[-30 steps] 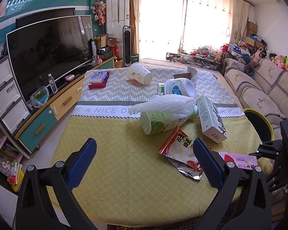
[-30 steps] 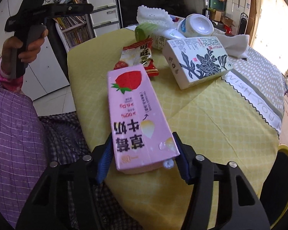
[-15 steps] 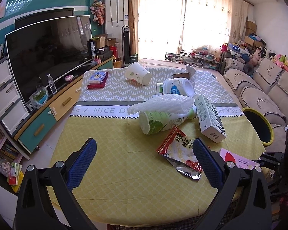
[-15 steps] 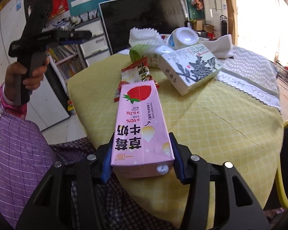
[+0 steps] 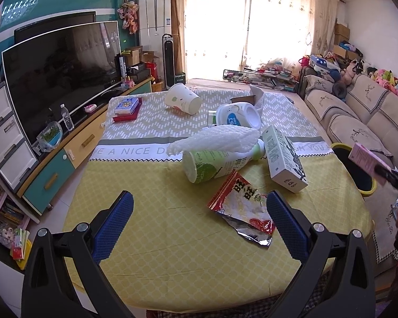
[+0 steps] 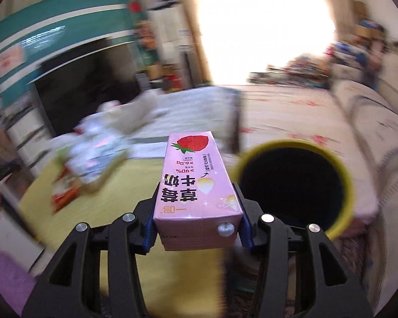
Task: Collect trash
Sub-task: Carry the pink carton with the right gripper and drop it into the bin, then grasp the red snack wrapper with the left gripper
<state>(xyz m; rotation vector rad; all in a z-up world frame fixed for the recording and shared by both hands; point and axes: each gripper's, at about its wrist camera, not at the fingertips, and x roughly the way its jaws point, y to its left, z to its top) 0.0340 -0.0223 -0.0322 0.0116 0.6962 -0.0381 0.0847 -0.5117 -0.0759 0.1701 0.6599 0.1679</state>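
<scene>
Gripping a pink strawberry milk carton (image 6: 196, 182) between its fingers, the right gripper (image 6: 197, 229) holds it beside a yellow-rimmed bin (image 6: 343, 177) at three o'clock; motion blur hides the bin's dark interior. The left gripper (image 5: 199, 220) hangs spread wide above the table (image 5: 151, 238), a snack wrapper (image 5: 242, 208) at its one o'clock.

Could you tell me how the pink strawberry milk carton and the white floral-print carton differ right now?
The pink strawberry milk carton is clamped in the right gripper and held in the air near the yellow-rimmed bin; the white floral-print carton lies untouched on the table. The pink one bears a red strawberry, the white one a dark floral drawing. The white one rests among other litter, beside the green bottle. Both are rectangular cartons.
</scene>
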